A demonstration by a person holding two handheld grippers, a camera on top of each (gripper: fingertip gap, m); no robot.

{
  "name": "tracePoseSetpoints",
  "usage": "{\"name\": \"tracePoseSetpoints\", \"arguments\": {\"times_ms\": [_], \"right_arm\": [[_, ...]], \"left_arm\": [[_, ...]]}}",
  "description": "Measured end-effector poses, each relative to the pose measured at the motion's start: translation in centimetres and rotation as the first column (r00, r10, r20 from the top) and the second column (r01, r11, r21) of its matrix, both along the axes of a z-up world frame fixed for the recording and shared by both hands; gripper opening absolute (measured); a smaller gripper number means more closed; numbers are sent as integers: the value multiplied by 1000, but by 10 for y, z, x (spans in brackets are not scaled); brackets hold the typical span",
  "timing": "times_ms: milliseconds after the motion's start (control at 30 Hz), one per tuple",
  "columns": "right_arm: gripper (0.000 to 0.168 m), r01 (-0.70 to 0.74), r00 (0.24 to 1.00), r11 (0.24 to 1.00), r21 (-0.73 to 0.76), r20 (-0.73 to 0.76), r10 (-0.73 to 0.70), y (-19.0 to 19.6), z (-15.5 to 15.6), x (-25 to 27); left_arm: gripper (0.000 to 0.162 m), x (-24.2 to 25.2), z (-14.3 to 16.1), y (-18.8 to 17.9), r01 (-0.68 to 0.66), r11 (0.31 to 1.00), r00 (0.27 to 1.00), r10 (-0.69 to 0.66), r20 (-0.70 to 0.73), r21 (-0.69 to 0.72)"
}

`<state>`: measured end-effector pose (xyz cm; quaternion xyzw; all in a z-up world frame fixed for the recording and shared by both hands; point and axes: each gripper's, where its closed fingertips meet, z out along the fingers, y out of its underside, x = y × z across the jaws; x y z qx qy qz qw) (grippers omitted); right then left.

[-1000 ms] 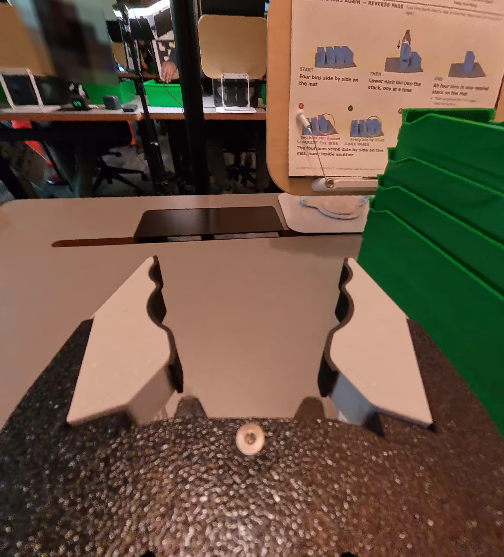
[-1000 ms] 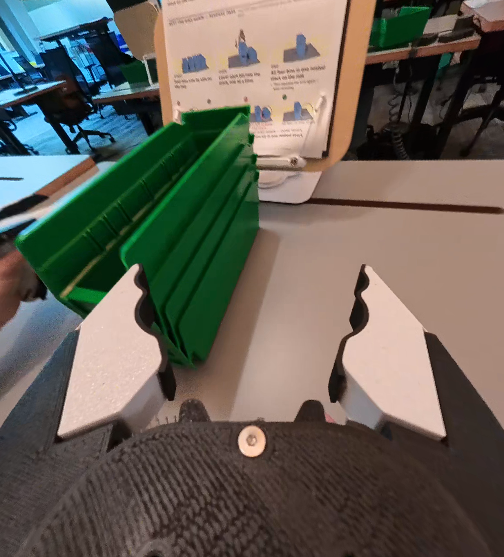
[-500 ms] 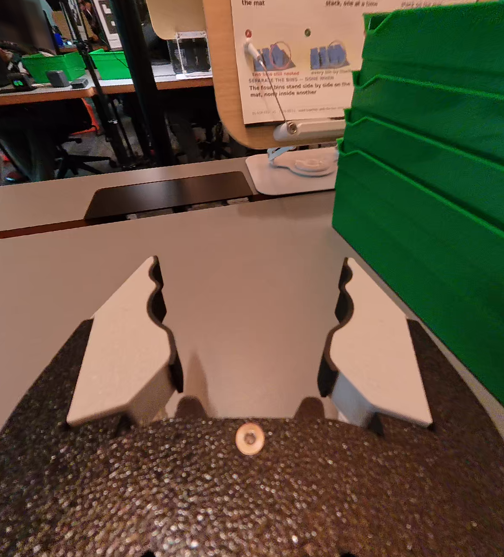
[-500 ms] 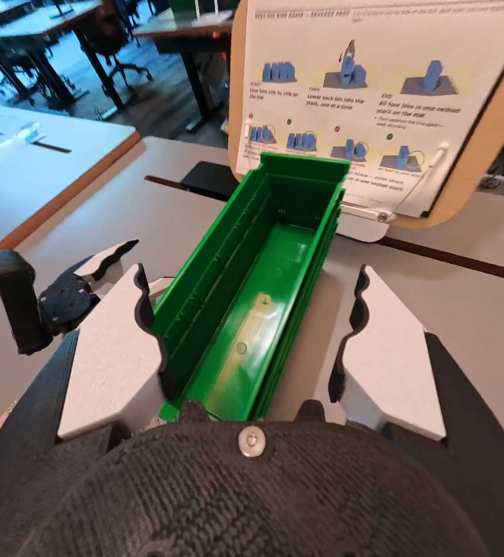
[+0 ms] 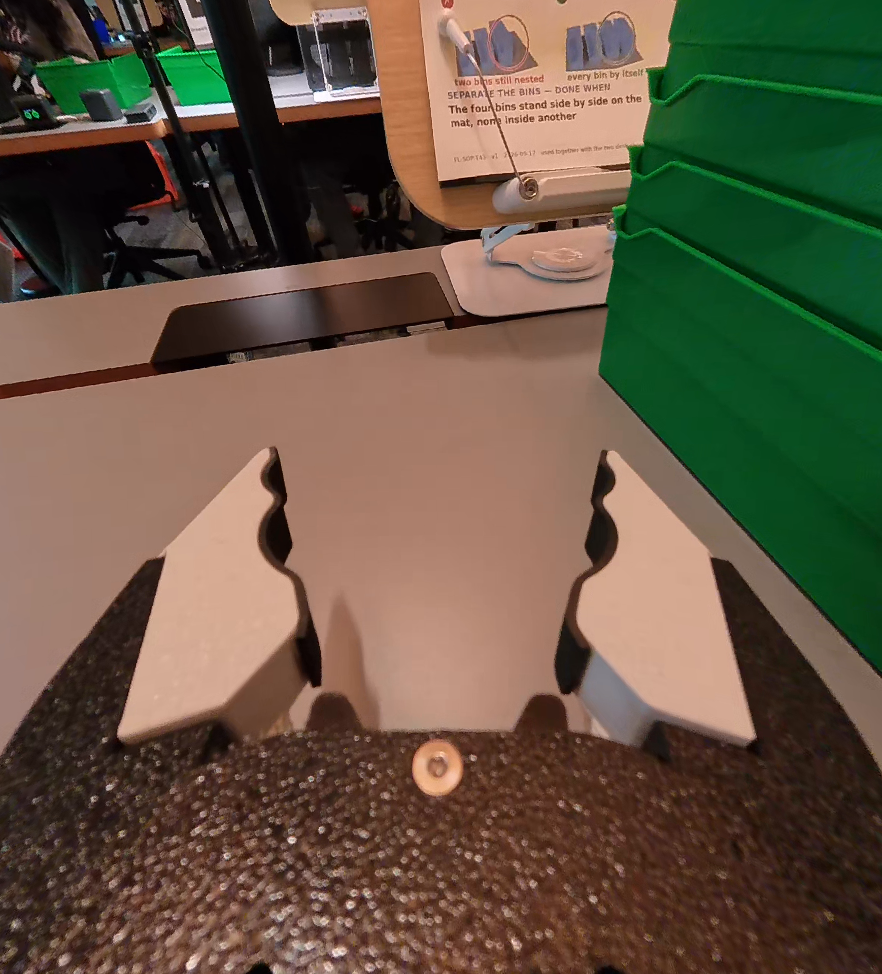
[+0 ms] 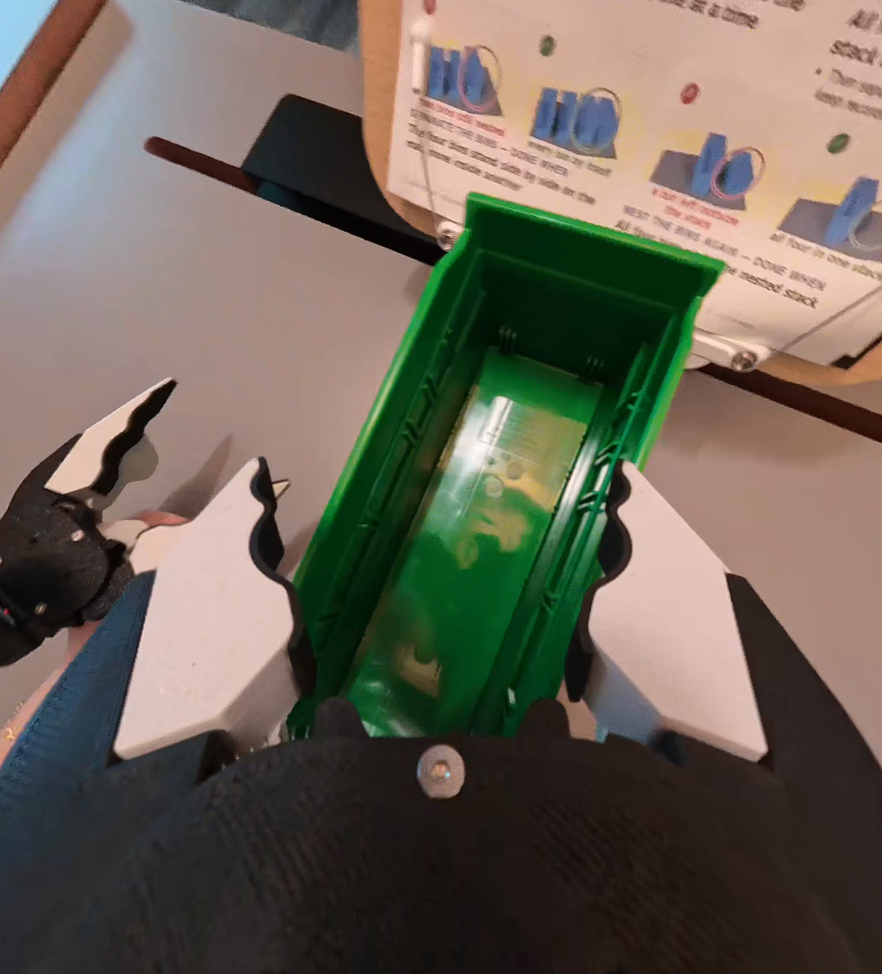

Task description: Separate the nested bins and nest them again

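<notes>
A stack of green nested bins (image 5: 776, 327) stands on the grey table at the right of the left wrist view, with several stepped rims showing. My left gripper (image 5: 438, 469) is open and empty, low over the table just left of the stack. In the right wrist view I look down into the top bin (image 6: 486, 527), which is empty. My right gripper (image 6: 440, 466) is open above the bin's near end, one finger outside each long wall. I cannot tell whether the fingers touch the walls. The left gripper (image 6: 130, 487) also shows to the left of the stack.
An instruction board on a white stand (image 5: 534, 132) rises right behind the bins, and it also shows in the right wrist view (image 6: 639, 132). A dark cable slot (image 5: 302, 321) runs across the table (image 5: 112, 500) behind. A blue sleeve (image 6: 54, 727) is at the lower left.
My right gripper has swung over the stack and tilted down, so it now straddles the top bin. My left gripper has moved forward and closer beside the stack. Both stay open.
</notes>
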<state>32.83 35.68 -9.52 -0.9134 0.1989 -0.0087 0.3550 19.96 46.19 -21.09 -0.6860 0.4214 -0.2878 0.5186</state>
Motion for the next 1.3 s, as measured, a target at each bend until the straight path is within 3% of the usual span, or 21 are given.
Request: {"name": "tracePoseSetpoints", "arguments": {"times_ms": [100,167,367,433,533,700,767,900,1000,1100,1167,1233,1300], "right_arm": [[110,24,996,999,-23,-82,-26,0,-7,1],[112,38,990,999,-36,-133,-42,1,-10,-2],[108,68,981,986,-151,-171,-94,-4,-19,-7],[95,86,984,980,-182,-140,-112,-8,-22,-1],[90,126,970,973,-192,-180,-161,-10,-19,-1],[95,165,986,948,-273,14,-168,-22,1,15],[123,239,971,922,-304,91,-222,-29,2,27],[106,217,971,912,-349,-21,-239,-29,-20,15],[98,214,971,912,-351,-26,-238,-24,-23,15],[96,219,966,909,-354,-51,-253,-22,-15,15],[106,196,969,937,-290,-92,-231,-12,2,14],[104,211,962,944,-252,-117,-247,-9,12,16],[107,220,963,935,-279,-93,-254,-13,7,19]], "left_arm": [[114,-2,2,2,-6,1000,1000,6,0,-1],[113,-3,1,3,-13,1000,1000,13,-2,-9],[113,-6,-5,7,-35,999,999,34,-25,-39],[114,-6,-4,6,-25,999,1000,25,-16,-42],[114,-5,-4,5,-20,999,1000,20,-14,-42],[114,-4,-1,1,-2,999,1000,2,-2,-47],[114,-3,2,0,5,999,1000,-4,15,-54],[114,-4,5,-2,13,998,1000,-11,27,-56],[114,-6,2,0,8,997,1000,-6,25,-71],[114,-7,0,2,3,995,999,0,37,-100],[114,-7,-2,4,2,994,999,2,38,-112],[114,-6,-4,3,4,993,1000,0,31,-119],[114,-5,-5,2,8,993,1000,-5,27,-117]]}}
